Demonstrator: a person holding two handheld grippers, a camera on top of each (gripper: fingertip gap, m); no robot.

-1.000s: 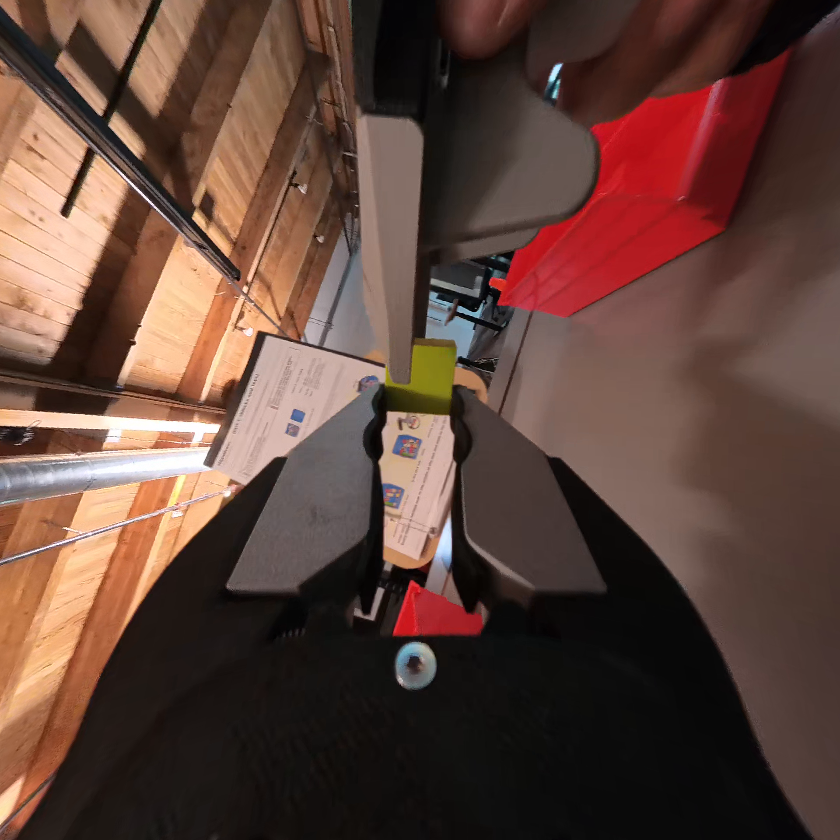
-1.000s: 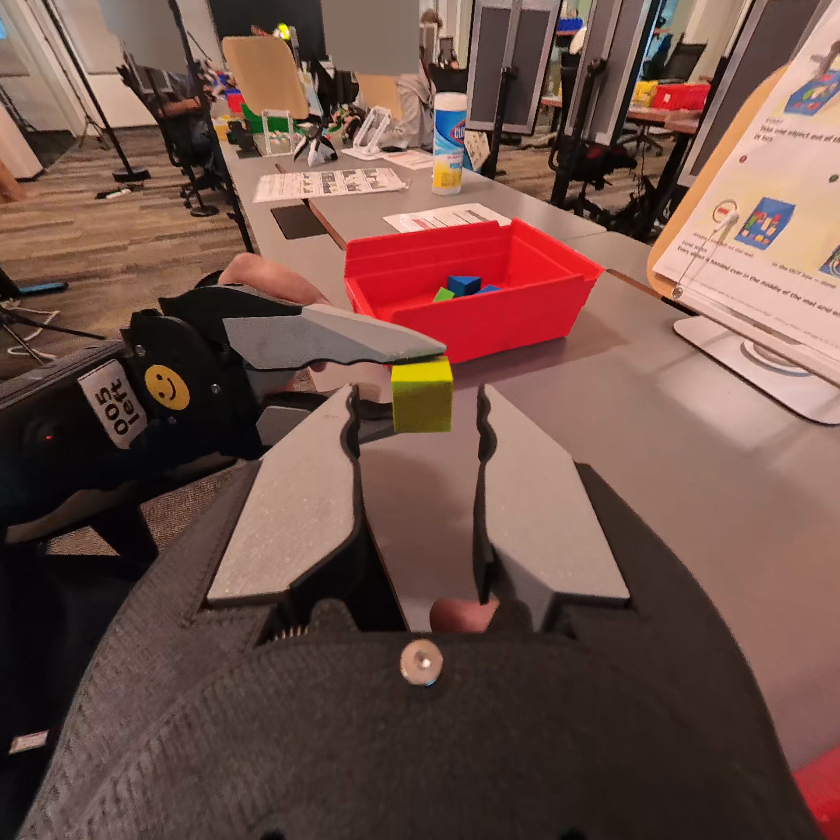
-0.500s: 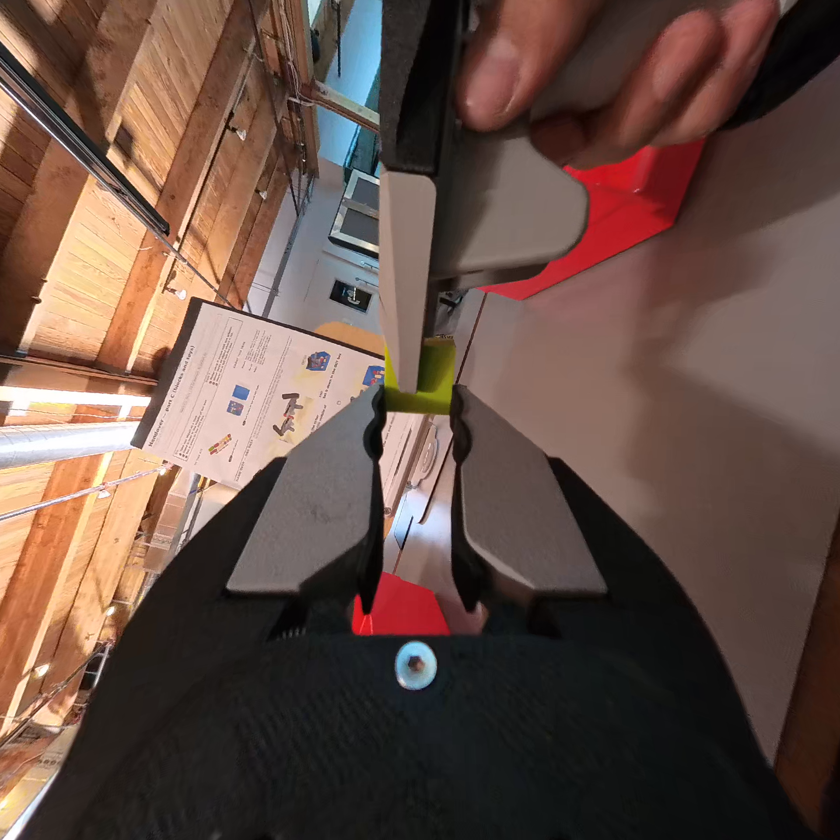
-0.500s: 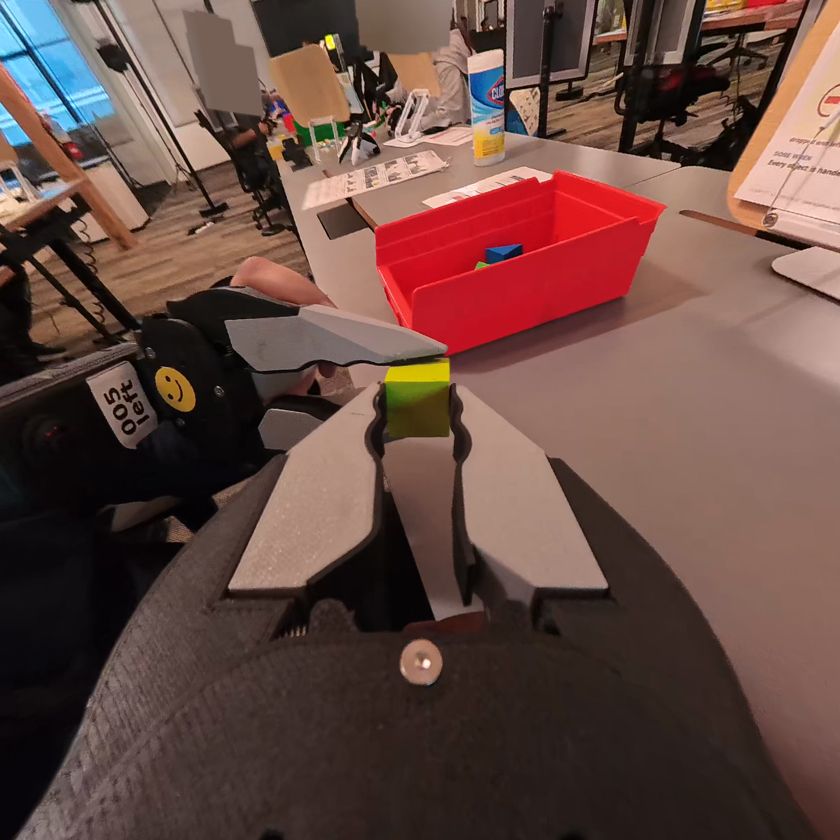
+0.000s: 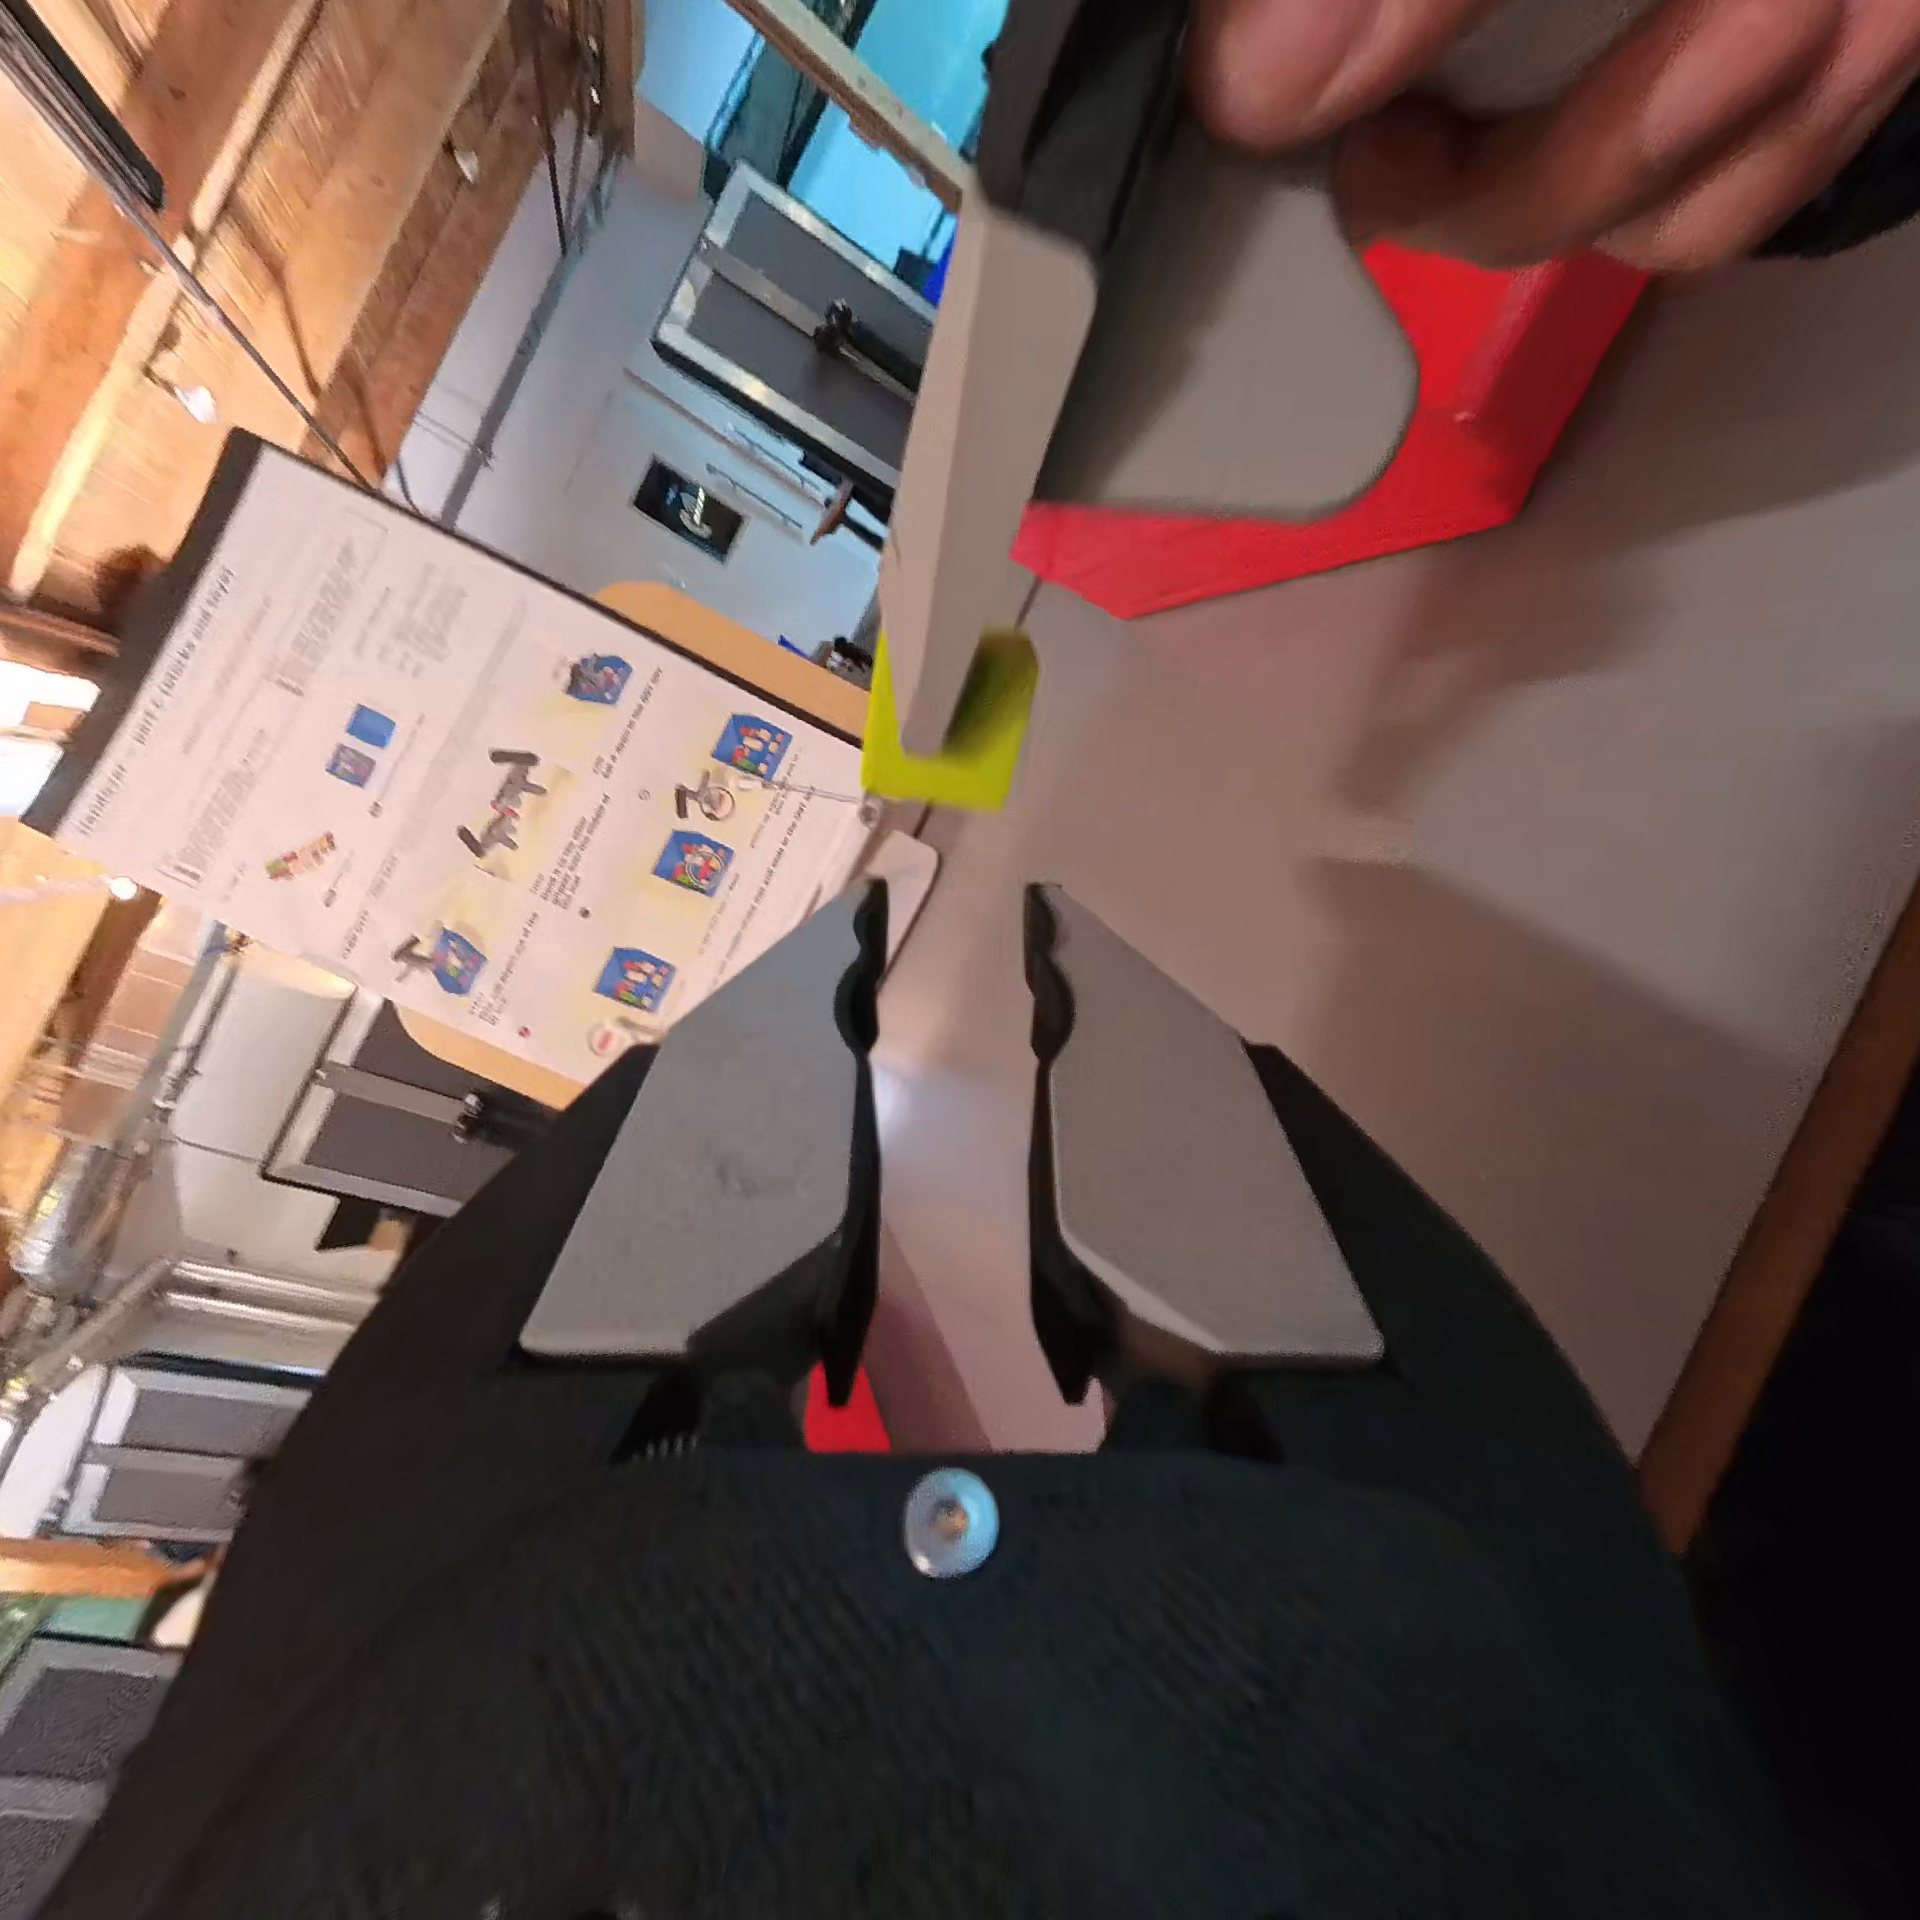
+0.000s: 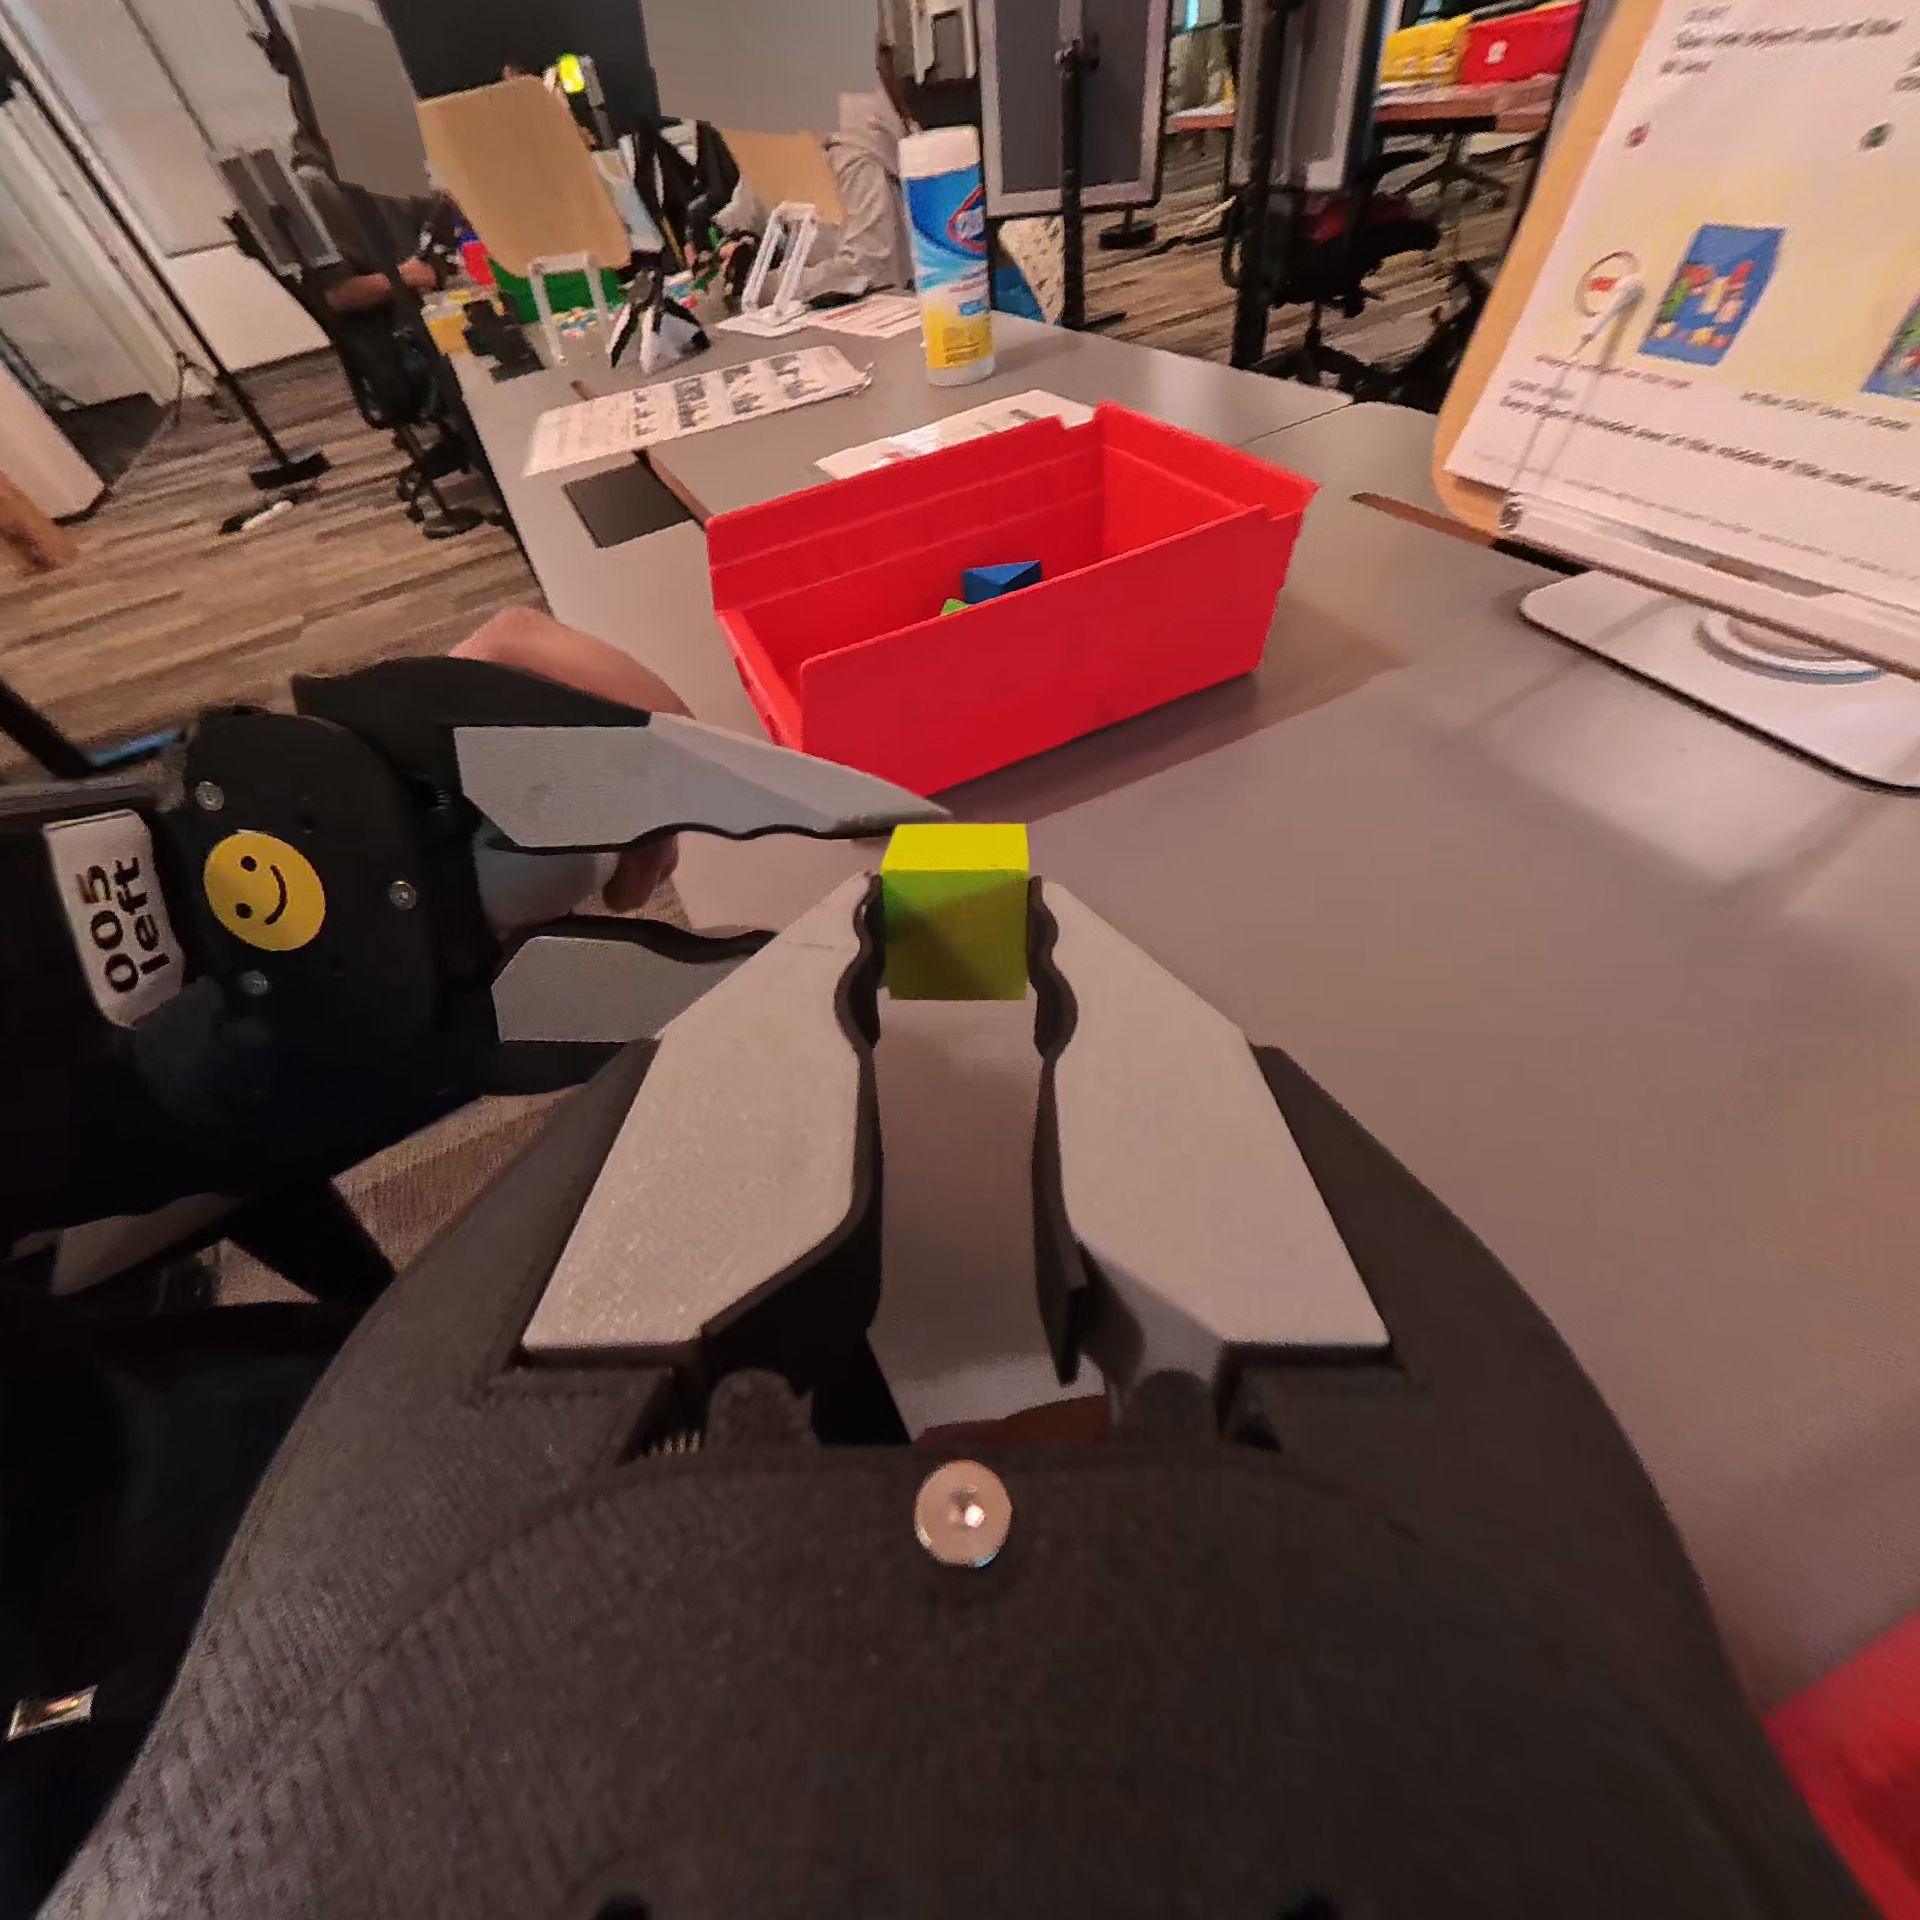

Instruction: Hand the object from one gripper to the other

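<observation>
A yellow-green cube (image 6: pixel 956 914) sits between the tips of my right gripper (image 6: pixel 956 925), which is shut on it and holds it above the grey table (image 6: pixel 1455 935). In the left wrist view the cube (image 5: pixel 971 748) hangs beyond my left gripper (image 5: pixel 951 909), held by the right gripper's fingers (image 5: pixel 977 468) under a person's hand. My left gripper is open and empty, a short way back from the cube. In the right wrist view its upper finger (image 6: pixel 675 779) ends just left of the cube's top edge.
A red bin (image 6: pixel 1039 665) with a blue block (image 6: pixel 997 577) stands on the table behind the cube. An instruction sheet on a stand (image 6: pixel 1714 312) is at the right. A wipes canister (image 6: pixel 951 260) and papers lie farther back. A red object (image 6: pixel 1849 1787) is at the near right. The tips of both grippers are at nearly the same place.
My right gripper closed on the cube. My left gripper let go of it and drew back, so the cube is now held by the right gripper alone.
</observation>
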